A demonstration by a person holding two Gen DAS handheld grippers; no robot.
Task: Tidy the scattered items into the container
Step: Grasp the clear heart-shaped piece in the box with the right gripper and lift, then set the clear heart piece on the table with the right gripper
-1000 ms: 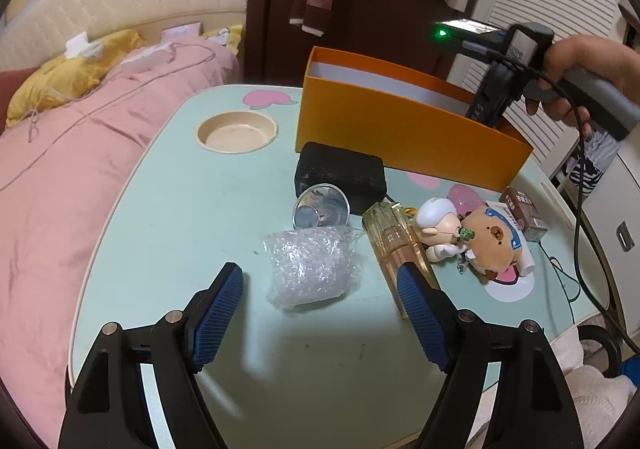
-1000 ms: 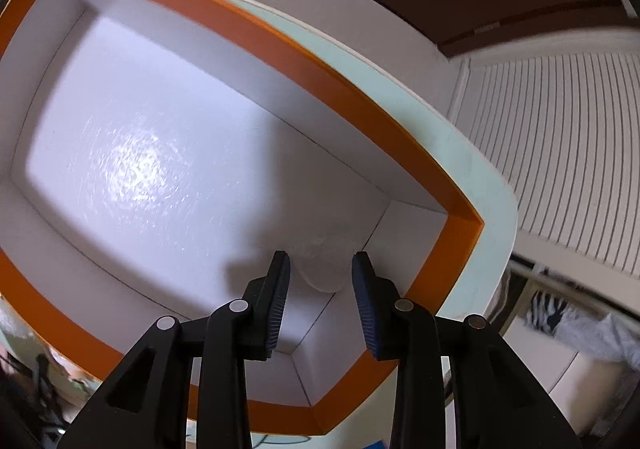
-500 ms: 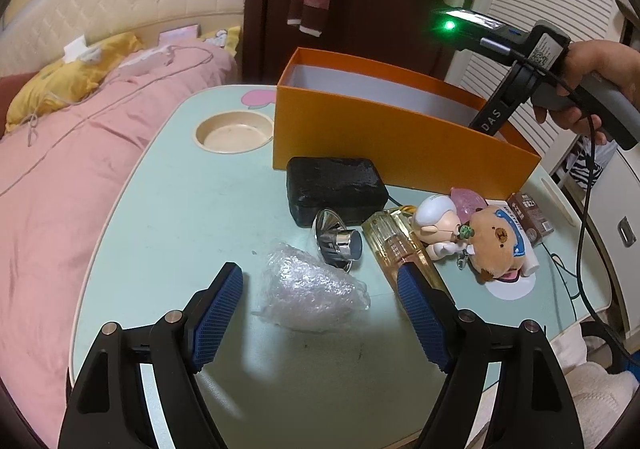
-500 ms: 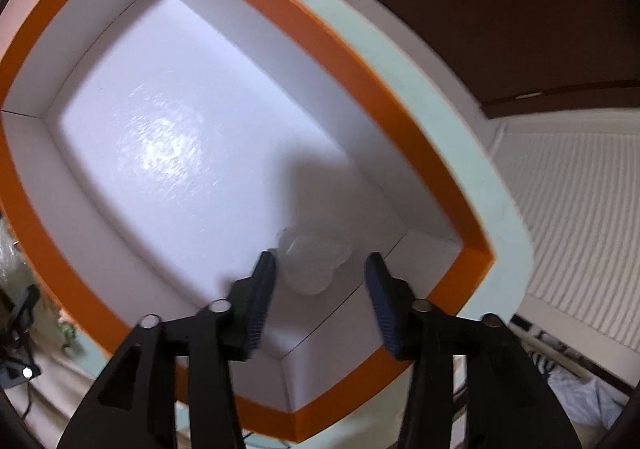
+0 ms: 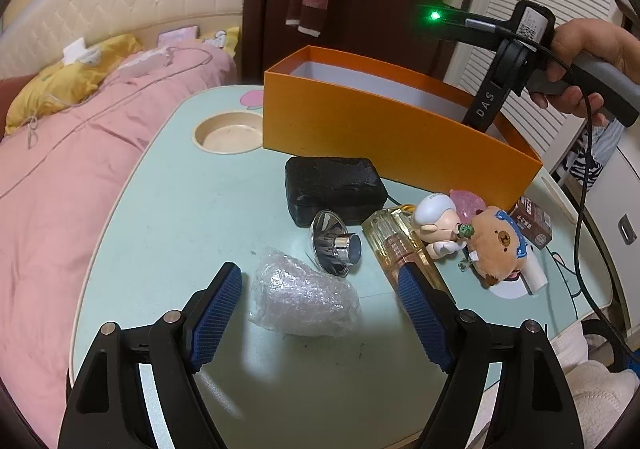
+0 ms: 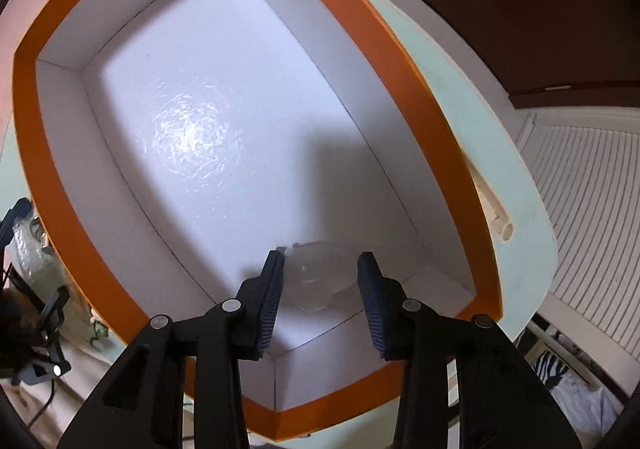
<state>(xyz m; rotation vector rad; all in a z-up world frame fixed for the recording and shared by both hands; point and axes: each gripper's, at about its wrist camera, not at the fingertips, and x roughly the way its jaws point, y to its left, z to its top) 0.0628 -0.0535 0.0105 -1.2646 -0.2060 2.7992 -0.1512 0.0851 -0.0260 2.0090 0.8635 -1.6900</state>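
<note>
The orange box (image 5: 384, 129) stands at the back of the pale green table (image 5: 172, 209). My left gripper (image 5: 318, 313) is open, low over the table, with a bubble-wrap bundle (image 5: 302, 299) between its fingers, untouched. Beyond lie a chrome funnel-shaped piece (image 5: 334, 243), a black case (image 5: 334, 187), a yellow perfume bottle (image 5: 400, 245), a white figurine (image 5: 434, 217), a bear plush (image 5: 498, 245) and a small brown carton (image 5: 534, 223). My right gripper (image 6: 320, 279) is open above the box's white inside (image 6: 208, 137), over a clear plastic item (image 6: 316, 281) lying in the near corner.
A round cup recess (image 5: 226, 133) sits in the table left of the box. A pink bed (image 5: 60, 153) borders the table's left side. A cable (image 5: 580, 217) hangs from the right gripper down past the table's right edge. A white slatted door (image 6: 592, 233) stands beyond the box.
My right gripper opened wider and rose above the box, leaving the clear plastic item lying in the corner. My left gripper drew slightly nearer the bubble-wrap bundle, staying open.
</note>
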